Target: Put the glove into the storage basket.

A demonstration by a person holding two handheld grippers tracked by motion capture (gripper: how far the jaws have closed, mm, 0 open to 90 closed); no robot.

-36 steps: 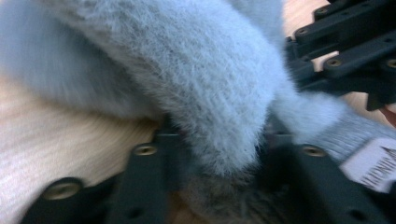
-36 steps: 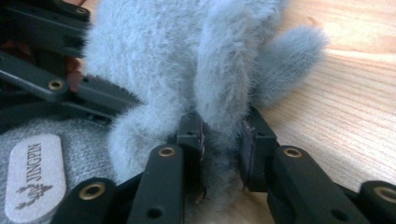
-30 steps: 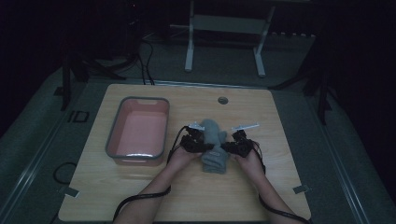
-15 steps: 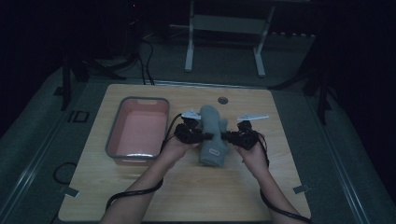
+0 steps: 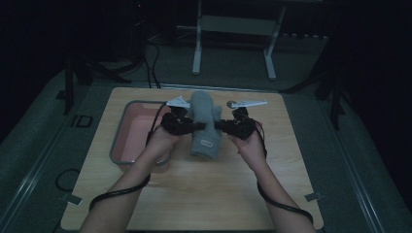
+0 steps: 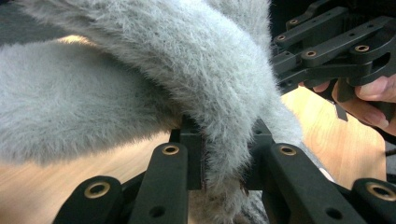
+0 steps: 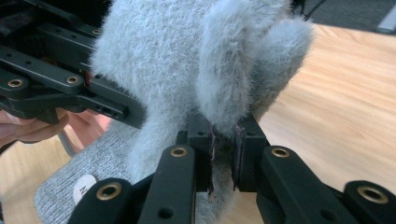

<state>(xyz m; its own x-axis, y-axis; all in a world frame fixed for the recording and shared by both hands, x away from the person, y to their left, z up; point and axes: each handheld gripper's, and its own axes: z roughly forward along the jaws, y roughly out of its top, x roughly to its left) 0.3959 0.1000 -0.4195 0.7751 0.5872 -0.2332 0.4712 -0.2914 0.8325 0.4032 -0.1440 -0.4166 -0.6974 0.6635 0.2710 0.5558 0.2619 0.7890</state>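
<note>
The left gripper and right gripper are each clamped on an edge of the fuzzy grey mitten, held up over the table beside the pink tray (looks empty). Pickup's done; probably binning it remains.

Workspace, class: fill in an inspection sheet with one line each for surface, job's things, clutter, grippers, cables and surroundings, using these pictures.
Surface: light wooden table, bare at the front.
Job's things: fuzzy grey mitten, held up between both hands; small white label near its cuff.
Clutter: pink tray with grey rim at the table's left; small round fitting near the far edge.
Grippers: left hand-held gripper shut on the mitten's edge; right hand-held gripper shut on its other edge.
Cables: a black cable trails along each forearm.
Surroundings: dark room; grey floor; white stand behind the table.
</note>
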